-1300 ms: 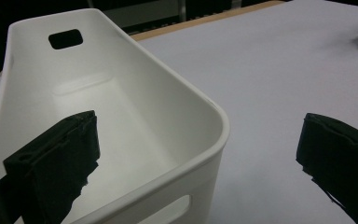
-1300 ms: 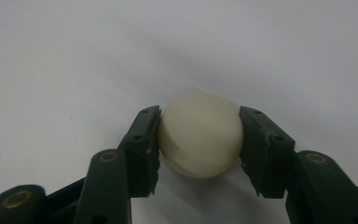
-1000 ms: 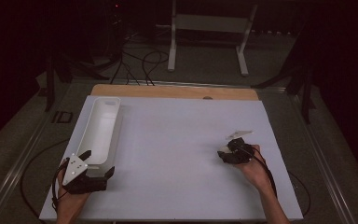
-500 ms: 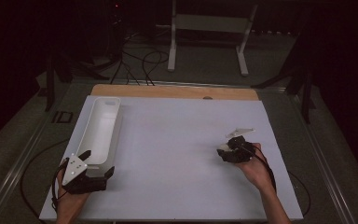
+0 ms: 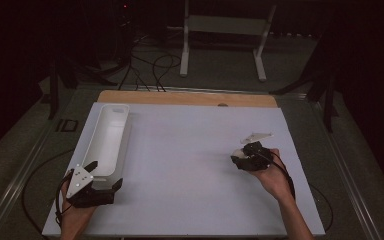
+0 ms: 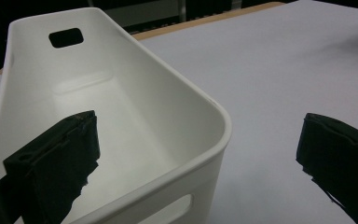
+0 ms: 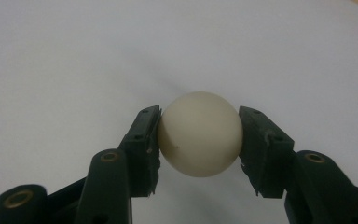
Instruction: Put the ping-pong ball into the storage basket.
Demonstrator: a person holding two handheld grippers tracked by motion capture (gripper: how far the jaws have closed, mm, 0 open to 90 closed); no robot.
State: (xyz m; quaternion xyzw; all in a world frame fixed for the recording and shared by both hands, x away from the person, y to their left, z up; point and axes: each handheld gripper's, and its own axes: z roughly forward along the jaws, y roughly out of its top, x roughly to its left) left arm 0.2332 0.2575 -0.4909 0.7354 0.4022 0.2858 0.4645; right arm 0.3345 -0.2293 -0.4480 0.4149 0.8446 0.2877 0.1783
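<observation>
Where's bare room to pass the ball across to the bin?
The white sheet lies bare between the bin and the right gripper holding the ball. Crowded only at the bin's near end, straddled by the left gripper.

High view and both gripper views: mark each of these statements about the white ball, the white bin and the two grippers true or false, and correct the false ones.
1. The right gripper is shut on the white ball. True.
2. The white bin lies at the table's right side. False: it lies at the left side, lengthwise away from the person.
3. The left gripper has its jaws open around the bin's near corner. True.
4. The bin already holds a ball. False: what shows of its inside is bare.
5. The table is covered by a white sheet. True.
</observation>
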